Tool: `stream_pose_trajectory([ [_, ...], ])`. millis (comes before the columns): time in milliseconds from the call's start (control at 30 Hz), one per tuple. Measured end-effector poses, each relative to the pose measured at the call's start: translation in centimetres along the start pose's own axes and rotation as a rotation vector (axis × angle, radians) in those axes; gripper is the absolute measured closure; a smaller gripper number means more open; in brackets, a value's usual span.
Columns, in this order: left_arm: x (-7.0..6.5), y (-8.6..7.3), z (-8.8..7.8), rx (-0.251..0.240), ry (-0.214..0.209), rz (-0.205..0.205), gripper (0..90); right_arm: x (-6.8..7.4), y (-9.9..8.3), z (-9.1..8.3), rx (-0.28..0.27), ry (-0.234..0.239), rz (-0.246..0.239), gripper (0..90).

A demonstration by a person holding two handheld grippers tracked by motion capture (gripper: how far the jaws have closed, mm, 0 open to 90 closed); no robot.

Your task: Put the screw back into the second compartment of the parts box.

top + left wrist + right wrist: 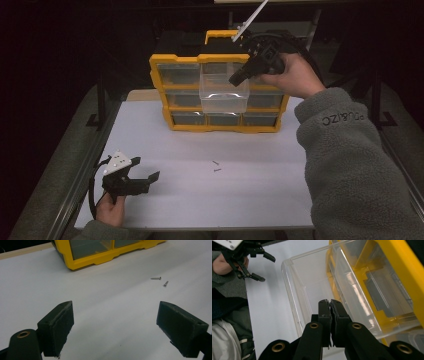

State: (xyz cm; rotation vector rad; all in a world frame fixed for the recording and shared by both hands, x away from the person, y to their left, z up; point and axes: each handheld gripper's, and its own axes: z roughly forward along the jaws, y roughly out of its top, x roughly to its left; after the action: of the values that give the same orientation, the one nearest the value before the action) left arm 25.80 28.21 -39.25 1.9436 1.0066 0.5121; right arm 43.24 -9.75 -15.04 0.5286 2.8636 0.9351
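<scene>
Pulling the clear drawer (223,91) from the middle of the yellow organizer (165,80), keep your right gripper (239,76), jaws pinched together at its side wall, drawing straight out while your left gripper (146,171) waits wide open near the two screws (216,166).

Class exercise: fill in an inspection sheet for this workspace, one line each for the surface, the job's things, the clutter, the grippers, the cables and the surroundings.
Surface: white table, mostly bare.
Job's things: yellow drawer cabinet stands at the far edge; one clear drawer is pulled out from its middle.
Clutter: two small screws lie loose on the table.
Grippers: left gripper open, low over the near left of the table; right gripper shut, above the drawer; whether it pinches the rim is unclear.
Cables: a black cable trails from the left gripper.
Surroundings: dark; nothing seen clearly.
</scene>
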Motion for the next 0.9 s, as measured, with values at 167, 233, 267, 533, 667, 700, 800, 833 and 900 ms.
stream_pose_trajectory([
  [167,0.0,0.0,-0.1,-0.004,0.001,-0.004,13.9,0.0,0.1,0.5,0.000,-0.005,0.007,78.3],
  [233,0.0,0.0,0.0,-0.016,-0.001,-0.007,13.9,0.0,0.1,0.3,-0.009,-0.010,0.010,76.7],
  [267,0.1,0.0,-0.1,-0.007,0.000,0.003,13.9,0.1,0.1,0.0,-0.013,-0.010,0.013,76.6],
  [533,0.0,0.0,-0.1,-0.008,0.000,-0.009,13.9,0.5,-1.3,-2.6,-0.060,-0.037,0.016,73.6],
  [667,-0.1,0.0,-0.1,-0.006,0.001,-0.018,13.9,0.9,-3.5,-4.3,-0.098,-0.048,0.025,69.1],
  [700,-0.1,0.0,-0.1,-0.003,0.001,-0.015,13.9,1.0,-4.1,-4.6,-0.110,-0.049,0.026,68.5],
  [800,-0.2,0.0,0.0,-0.013,-0.002,-0.016,13.9,1.2,-6.0,-4.9,-0.123,-0.047,0.041,67.0],
  [833,-0.1,0.0,0.0,-0.011,0.000,-0.008,13.9,1.3,-6.8,-4.9,-0.125,-0.045,0.050,66.4],
  [900,-0.1,0.0,0.0,-0.012,0.001,-0.003,13.9,1.4,-8.1,-4.7,-0.133,-0.044,0.063,65.3],
])
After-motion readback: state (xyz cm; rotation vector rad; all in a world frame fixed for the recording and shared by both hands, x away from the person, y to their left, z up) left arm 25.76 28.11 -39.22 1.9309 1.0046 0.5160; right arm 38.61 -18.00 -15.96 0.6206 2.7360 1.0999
